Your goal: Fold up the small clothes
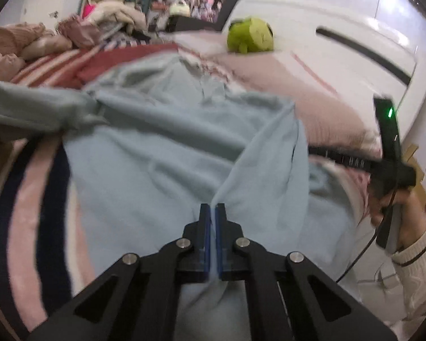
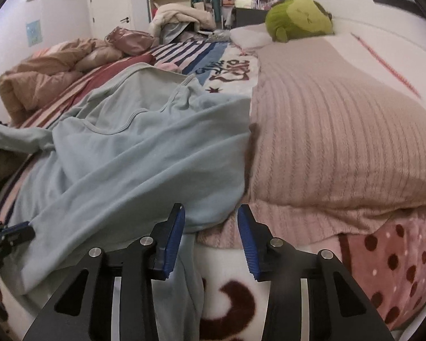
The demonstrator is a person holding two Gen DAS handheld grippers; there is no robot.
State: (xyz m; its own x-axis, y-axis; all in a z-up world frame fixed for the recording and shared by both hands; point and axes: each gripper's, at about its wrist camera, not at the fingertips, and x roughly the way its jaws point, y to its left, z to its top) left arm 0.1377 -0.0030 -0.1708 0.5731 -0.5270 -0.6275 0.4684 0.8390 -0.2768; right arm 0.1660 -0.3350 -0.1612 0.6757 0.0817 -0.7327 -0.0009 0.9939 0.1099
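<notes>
A pale blue garment (image 1: 162, 153) lies spread on the bed, a sleeve reaching off to the left. My left gripper (image 1: 212, 209) is shut on a pinched fold of its near edge. In the right wrist view the same garment (image 2: 133, 159) lies crumpled with its neckline toward the far side. My right gripper (image 2: 211, 213) is open, its blue pads either side of the garment's near right corner, with no cloth held. The right gripper (image 1: 392, 167) also shows at the right of the left wrist view, held in a hand. The left gripper's tip (image 2: 17, 231) shows at the left edge.
A ribbed pink blanket (image 2: 340, 130) is heaped to the right of the garment. A green plush toy (image 2: 298, 17) sits at the head of the bed. A beige duvet (image 2: 48, 76) is bunched at the far left. Striped bedding (image 2: 196, 54) lies beyond the garment.
</notes>
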